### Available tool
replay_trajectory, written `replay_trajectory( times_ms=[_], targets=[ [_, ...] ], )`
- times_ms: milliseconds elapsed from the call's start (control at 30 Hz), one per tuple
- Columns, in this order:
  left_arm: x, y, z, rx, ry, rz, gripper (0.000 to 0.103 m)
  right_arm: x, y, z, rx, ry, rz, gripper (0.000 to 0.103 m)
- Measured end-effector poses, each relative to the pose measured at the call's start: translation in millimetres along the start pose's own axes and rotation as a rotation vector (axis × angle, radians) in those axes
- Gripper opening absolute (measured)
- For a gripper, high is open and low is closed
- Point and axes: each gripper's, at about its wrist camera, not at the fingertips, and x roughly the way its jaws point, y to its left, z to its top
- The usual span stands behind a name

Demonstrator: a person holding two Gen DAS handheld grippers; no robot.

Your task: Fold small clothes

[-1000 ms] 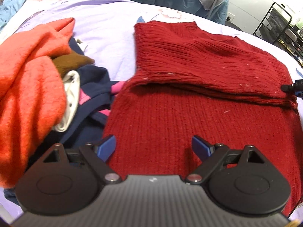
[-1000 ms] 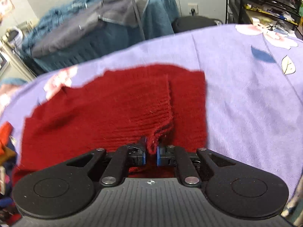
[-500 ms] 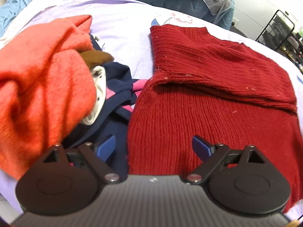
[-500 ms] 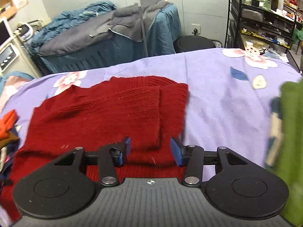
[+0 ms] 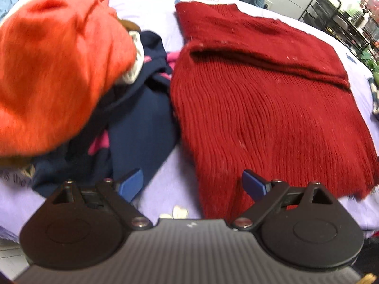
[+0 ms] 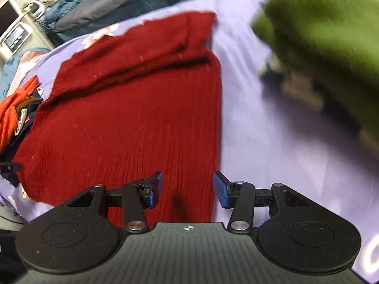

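Your right gripper (image 6: 187, 190) has just let go of the red sweater (image 5: 272, 108); both claws (left gripper (image 5: 193, 184) too) stand apart, empty, above its near hem, sleeve fold laid.

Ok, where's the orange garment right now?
In the left wrist view the orange garment is on the left, heaped on the navy clothes, left of the red sweater on the purple sheet.

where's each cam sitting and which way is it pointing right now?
Left wrist: on the left gripper, angled down at the red sweater's near left edge and the clothes pile; own open fingers show.
Right wrist: on the right gripper, angled down at the sweater's near right edge; own open fingers show.
Shared: sweater, purple sheet.
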Motion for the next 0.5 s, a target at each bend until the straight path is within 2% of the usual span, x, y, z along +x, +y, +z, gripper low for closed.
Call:
replay_trajectory(
  times_ms=[167,300,367,433,467,500],
  targets=[
    [0.2,-7.4,-2.6,0.027,-0.035,-0.047,0.091,5.6,-0.5,-8.7,0.032,0.032,0.000,0.079],
    [14.4,-13.2,0.3,0.050,-0.044,-0.051,0.087,8.1,-4.6,-13.2,0.076,0.047,0.012,0.079],
    [22.6,-11.6,2.7,0.032,-0.042,-0.089,0.077,6.3,-8.5,-13.8,0.098,0.046,0.024,0.079],
    [30.1,-12.5,6.9,0.022,-0.033,-0.139,0.060,4.6,-12.5,-15.3,0.110,0.053,0.032,0.079],
    [33.0,-14.9,8.1,0.026,-0.027,-0.145,0.057,5.3,-13.2,-17.2,0.113,0.061,0.034,0.079],
    [36.0,-17.8,8.7,0.034,-0.017,-0.143,0.048,7.0,-13.9,-18.2,0.117,0.070,0.037,0.079]
  ],
)
